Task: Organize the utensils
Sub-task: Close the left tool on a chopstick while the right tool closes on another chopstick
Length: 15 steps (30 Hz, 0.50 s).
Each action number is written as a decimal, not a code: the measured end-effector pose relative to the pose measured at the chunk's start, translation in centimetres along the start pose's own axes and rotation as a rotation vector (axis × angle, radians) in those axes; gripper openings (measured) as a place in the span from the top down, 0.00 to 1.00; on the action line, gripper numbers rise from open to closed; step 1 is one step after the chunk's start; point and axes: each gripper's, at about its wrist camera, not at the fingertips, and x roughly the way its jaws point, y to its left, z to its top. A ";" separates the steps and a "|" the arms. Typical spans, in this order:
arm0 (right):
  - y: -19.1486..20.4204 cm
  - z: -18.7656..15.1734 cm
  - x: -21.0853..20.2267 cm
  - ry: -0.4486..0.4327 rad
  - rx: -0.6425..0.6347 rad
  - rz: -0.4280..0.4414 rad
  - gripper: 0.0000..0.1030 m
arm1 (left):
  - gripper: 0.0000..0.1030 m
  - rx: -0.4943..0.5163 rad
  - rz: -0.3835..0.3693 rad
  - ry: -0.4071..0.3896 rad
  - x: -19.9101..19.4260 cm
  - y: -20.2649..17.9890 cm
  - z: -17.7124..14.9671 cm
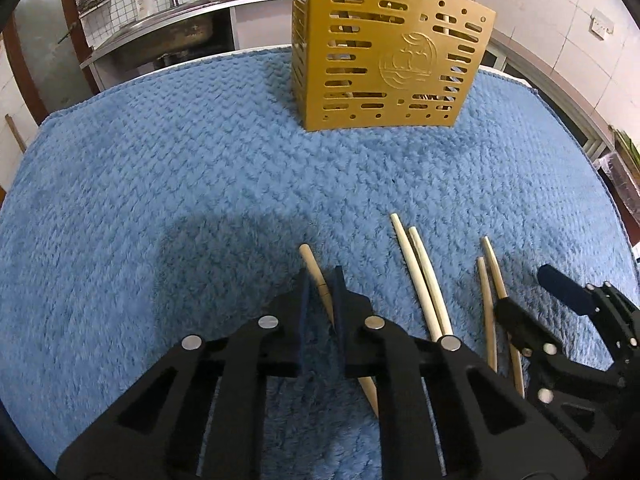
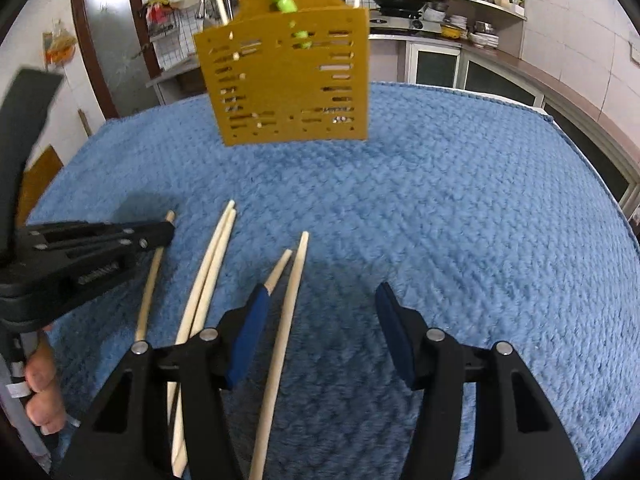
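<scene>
A yellow slotted utensil holder (image 1: 384, 60) stands on the blue towel (image 1: 200, 184) at the far side; it also shows in the right wrist view (image 2: 288, 80). Several wooden chopsticks lie on the near towel. My left gripper (image 1: 322, 280) is shut on one chopstick (image 1: 314, 266), low at the towel. A pair of chopsticks (image 1: 420, 276) lies to its right, and two more (image 1: 490, 280) beyond. My right gripper (image 2: 322, 300) is open above a chopstick (image 2: 294, 280) that lies between its fingers. The left gripper (image 2: 160, 232) appears in the right wrist view at left.
A kitchen counter with a sink (image 1: 176, 32) lies behind the table. A stove and shelves of dishes (image 2: 440, 12) stand at the back right. The towel's right edge (image 2: 592, 168) drops off near cabinets.
</scene>
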 end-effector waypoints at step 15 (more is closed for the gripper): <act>0.6 2.0 1.5 0.053 -0.027 -0.026 0.83 | 0.92 0.003 -0.035 -0.010 0.0 0.5 -0.3</act>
